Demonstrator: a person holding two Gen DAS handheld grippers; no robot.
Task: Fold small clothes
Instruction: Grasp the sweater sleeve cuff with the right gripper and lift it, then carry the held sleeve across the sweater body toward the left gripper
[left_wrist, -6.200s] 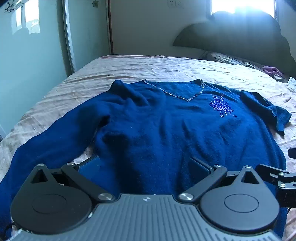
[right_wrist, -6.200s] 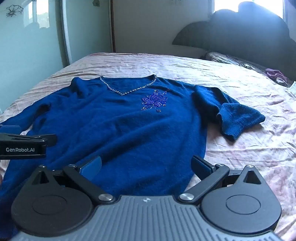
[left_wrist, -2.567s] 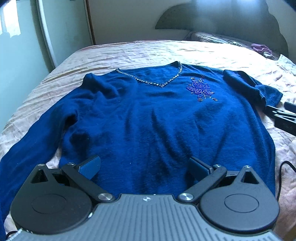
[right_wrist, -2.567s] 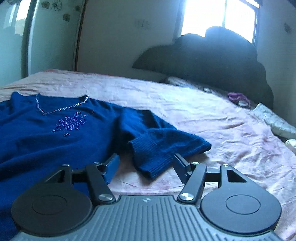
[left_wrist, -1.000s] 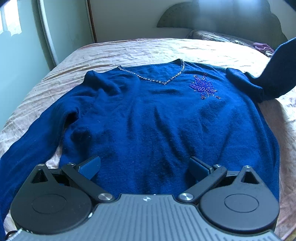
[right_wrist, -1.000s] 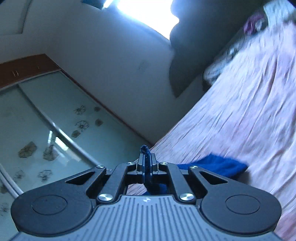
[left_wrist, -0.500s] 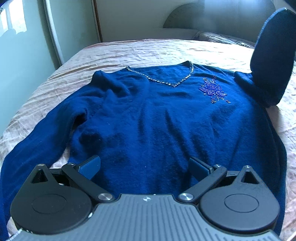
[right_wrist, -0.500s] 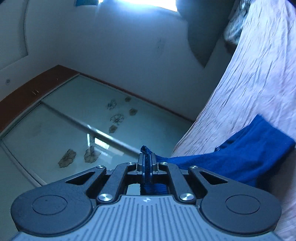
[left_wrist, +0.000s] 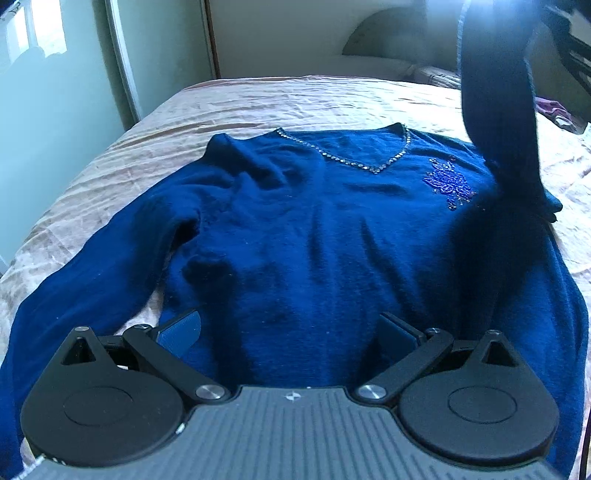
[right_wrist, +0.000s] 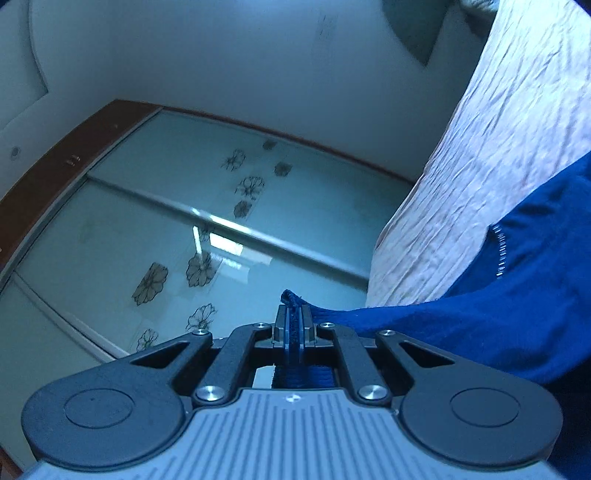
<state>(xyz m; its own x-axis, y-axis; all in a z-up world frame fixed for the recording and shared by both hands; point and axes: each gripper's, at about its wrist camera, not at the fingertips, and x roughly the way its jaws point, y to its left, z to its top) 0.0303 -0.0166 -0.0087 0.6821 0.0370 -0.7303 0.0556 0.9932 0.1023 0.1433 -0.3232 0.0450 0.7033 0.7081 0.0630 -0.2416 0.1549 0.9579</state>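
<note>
The left gripper (left_wrist: 291, 332) was held with its jaws spread apart above the lower hem of the blue sweater (left_wrist: 314, 236), with nothing gripped. The sweater was laid flat, front up, on the pink bedspread (left_wrist: 258, 99), its beaded V-neckline (left_wrist: 369, 166) directed toward the headboard (left_wrist: 391, 44). The right gripper (right_wrist: 294, 325) was clamped on the cuff of the sweater's sleeve (left_wrist: 498, 122), which was raised upright above the garment's shoulder. Beyond the bed, a glass sliding wardrobe door (right_wrist: 184, 229) with flower decals was visible.
</note>
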